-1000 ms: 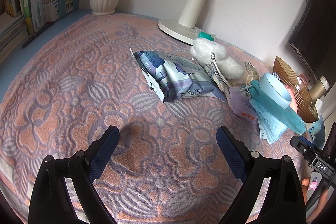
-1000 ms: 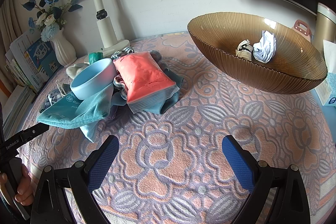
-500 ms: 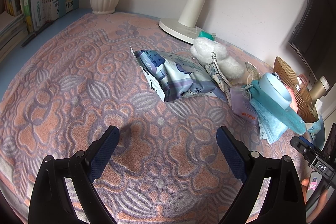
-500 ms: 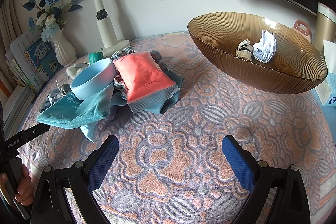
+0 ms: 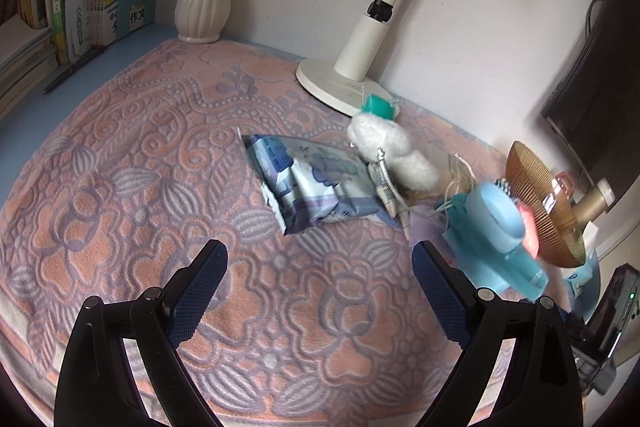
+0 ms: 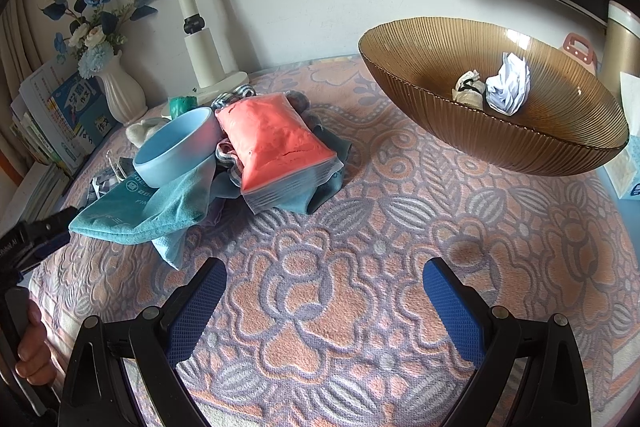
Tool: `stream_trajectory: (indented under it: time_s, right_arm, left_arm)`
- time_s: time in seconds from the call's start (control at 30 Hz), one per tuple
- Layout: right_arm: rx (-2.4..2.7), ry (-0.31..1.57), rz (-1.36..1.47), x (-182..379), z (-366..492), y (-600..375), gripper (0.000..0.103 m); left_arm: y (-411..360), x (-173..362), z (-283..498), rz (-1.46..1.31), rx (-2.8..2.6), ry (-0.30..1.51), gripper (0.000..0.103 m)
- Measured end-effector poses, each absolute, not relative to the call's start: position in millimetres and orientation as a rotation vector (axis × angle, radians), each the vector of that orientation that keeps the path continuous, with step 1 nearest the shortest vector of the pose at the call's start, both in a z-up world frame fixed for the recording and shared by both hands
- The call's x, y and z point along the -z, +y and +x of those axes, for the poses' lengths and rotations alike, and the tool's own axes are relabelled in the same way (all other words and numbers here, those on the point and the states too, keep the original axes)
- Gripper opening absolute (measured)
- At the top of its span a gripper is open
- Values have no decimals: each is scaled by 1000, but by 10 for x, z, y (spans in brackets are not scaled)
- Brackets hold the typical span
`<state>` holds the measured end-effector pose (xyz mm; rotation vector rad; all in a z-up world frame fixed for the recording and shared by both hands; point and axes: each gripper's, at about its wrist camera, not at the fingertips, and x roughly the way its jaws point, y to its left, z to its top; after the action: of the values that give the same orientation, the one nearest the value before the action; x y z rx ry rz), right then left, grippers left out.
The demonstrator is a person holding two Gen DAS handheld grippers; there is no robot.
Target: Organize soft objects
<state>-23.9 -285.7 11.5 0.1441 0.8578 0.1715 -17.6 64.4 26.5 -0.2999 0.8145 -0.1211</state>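
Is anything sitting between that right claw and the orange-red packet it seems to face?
Nothing visible. Only bare patterned blanket lies between the open right claw and the orange-red packet. The light blue bowl sits beside the packet, to its left, touching it but not in front of it.

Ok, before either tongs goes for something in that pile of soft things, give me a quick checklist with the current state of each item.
1. Left tongs open and holding nothing: ok.
2. Right tongs open and holding nothing: ok.
3. Brown bowl has room: ok, only a white crumpled wad and a small beige item inside.
4. Red pouch free on top of the pile: ok.
5. Teal cloth free to lift: not ok, the blue bowl sits on it.
6. Wipes pack clear of the white plush: cannot tell, their edges meet.
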Motion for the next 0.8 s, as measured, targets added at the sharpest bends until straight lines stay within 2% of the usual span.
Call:
stream_trajectory:
  time_s: [0.07, 0.17, 0.3, 0.4, 0.6, 0.8]
  right_arm:
    - [-177, 860, 145, -114, -234, -2849, 98]
    - [-178, 856, 148, -113, -230, -2841, 98]
    - [-187, 843, 160, -121, -264, -2870, 98]
    - [-188, 841, 167, -125, -264, -2871, 98]
    - [-269, 818, 246, -283, -397, -3015, 98]
    - [-283, 759, 248, -693, -228, -3203, 98]
  left_arm:
    - [613, -332, -125, -329, 134, 797, 93]
    - [407, -268, -29, -187, 101, 784, 93]
    - [304, -1, -84, -89, 100, 926, 93]
    - [361, -4, -291, -96, 94, 910, 93]
    - [388, -335, -399, -55, 205, 898, 94]
    - [233, -719, -149, 285, 351, 892, 94]
